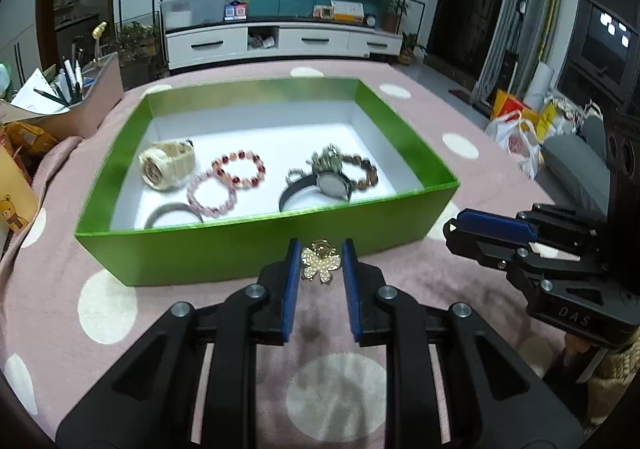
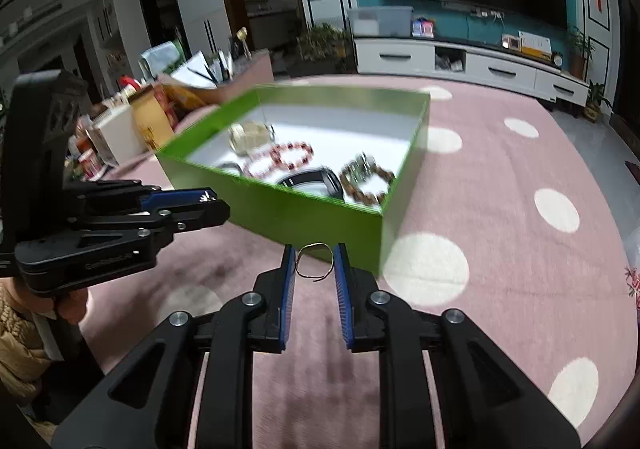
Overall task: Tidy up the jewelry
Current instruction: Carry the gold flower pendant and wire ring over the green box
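A green box (image 1: 248, 249) with a white floor stands on the pink dotted cloth. It holds a cream watch (image 1: 166, 167), a red bead bracelet (image 1: 240, 169), a pink bead bracelet (image 1: 211, 194), a dark watch (image 1: 320, 185) and a brown bead bracelet (image 1: 366, 171). My left gripper (image 1: 321, 263) is shut on a gold flower brooch (image 1: 320, 262), just in front of the box's near wall. My right gripper (image 2: 314, 261) is shut on a thin wire ring (image 2: 314, 261) near the box's (image 2: 304, 217) near corner. It also shows in the left wrist view (image 1: 460, 227).
A cardboard box with pens and papers (image 1: 68, 97) sits at the table's far left. Snack packets (image 1: 24, 137) lie beside it. Bags (image 1: 520, 129) lie on the floor to the right. A TV cabinet (image 1: 280, 41) stands behind the table.
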Demonstrator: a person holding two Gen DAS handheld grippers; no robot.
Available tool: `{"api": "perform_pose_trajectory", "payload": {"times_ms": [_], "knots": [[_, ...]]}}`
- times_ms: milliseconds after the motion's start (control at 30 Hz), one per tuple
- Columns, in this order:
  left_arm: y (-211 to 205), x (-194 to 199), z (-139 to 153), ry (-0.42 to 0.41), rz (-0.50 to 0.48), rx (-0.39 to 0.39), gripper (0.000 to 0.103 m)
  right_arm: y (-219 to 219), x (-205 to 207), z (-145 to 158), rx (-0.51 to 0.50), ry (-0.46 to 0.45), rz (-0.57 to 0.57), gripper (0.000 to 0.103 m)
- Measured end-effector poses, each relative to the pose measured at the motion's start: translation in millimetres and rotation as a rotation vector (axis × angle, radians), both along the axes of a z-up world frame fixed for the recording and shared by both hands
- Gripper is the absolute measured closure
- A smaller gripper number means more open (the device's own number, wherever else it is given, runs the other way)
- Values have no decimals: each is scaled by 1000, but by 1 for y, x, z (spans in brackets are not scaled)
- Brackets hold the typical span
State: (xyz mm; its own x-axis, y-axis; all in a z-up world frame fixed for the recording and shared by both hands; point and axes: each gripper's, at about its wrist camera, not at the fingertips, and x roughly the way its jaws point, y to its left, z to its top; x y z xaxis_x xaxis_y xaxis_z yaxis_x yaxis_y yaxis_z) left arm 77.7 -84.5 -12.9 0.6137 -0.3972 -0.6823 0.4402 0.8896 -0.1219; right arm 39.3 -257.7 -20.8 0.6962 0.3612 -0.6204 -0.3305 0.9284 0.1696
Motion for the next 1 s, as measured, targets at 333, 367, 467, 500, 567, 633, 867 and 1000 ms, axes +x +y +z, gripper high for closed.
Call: {"api": "perform_pose_trajectory", "payload": {"times_ms": [333, 367, 467, 500, 567, 633, 867, 1000], "knots": [[15, 14, 25, -32, 62, -59, 83, -2, 13, 25, 11, -87, -78, 84], [15, 14, 27, -34, 65, -59, 83, -2, 16, 26, 11, -91, -86, 83], [16, 21, 33, -47, 80, -60, 82, -4, 25, 33, 9, -109, -110, 84], [15, 24, 35, -52, 86, -60, 83, -3, 29, 35, 7, -114, -116, 84], [15, 30, 37, -58, 91, -57, 82, -2, 35, 38, -1, -122, -126, 84], [12, 35, 39, -61, 93, -57, 82, -2, 42, 40, 3, -124, -130, 84], [8, 49, 43, -71, 97, -49, 82, 1, 60, 46, -7, -136, -144, 84], [9, 58, 44, -72, 109, -47, 82, 1, 69, 46, -10, -132, -154, 84]]}}
